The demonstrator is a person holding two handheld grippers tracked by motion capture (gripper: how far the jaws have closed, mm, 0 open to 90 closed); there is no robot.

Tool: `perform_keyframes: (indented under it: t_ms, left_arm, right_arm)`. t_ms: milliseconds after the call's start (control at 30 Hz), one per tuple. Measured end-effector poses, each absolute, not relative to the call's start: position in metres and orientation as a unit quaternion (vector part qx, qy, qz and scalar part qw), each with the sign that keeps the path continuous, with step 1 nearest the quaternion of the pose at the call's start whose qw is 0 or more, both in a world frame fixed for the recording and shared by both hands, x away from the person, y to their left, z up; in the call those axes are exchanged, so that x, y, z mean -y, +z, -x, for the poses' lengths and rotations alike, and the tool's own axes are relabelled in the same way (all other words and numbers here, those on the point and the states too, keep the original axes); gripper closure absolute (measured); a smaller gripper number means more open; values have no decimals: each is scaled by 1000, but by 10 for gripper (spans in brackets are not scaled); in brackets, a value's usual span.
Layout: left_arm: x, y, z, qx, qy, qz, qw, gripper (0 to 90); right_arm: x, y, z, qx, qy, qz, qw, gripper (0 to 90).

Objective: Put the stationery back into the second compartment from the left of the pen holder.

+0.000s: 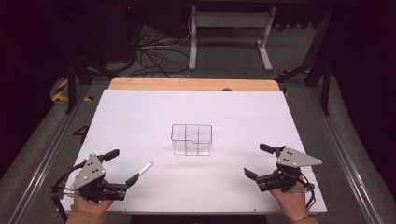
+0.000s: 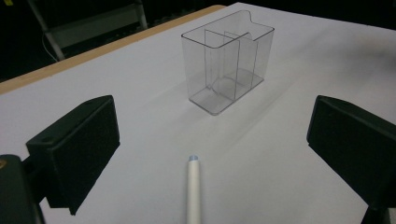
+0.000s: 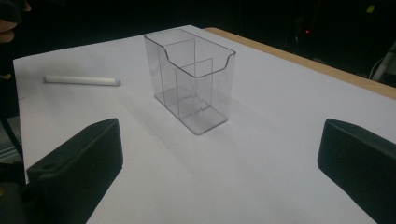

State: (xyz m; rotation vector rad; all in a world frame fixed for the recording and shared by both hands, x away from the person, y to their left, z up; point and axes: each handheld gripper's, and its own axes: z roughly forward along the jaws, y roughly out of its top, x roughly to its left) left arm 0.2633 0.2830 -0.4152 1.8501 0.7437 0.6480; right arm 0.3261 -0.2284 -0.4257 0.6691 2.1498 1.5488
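Left gripper (image 1: 122, 168): near-left on white table (image 1: 140, 121), jaws spread wide, nothing held. White pen (image 1: 145, 168): flat on table between those jaws, untouched. Clear divided organizer (image 1: 191, 139): upright, table centre, beyond pen. Right gripper (image 1: 258, 161): near-right, jaws wide apart, empty.

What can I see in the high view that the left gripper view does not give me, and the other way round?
High view: both tools, left tool and right tool, each with open jaws, held in the person's hands, plus the floor cables.
Left gripper view: the organizer's inner dividers, close up, and the pen's bluish tip.
Both: the white pen, the clear organizer, the white table.
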Motion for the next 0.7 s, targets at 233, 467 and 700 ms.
perform_keyframes:
  t_ms: [233,467,700]
  left_arm:
    - [-281,-412,-268,-310,258,-772,491,25]
    - [-280,-409,-276,-326,239,-777,483,24]
    - [-276,-407,-283,-333,220,-792,463,33]
  right_arm:
    - [239,-442,-318,-763,558,-246,215,6]
    - [243,-456,-322,-762,560,-255,202,4]
    - [244,-457,-322,-764,556,-250,212,5]
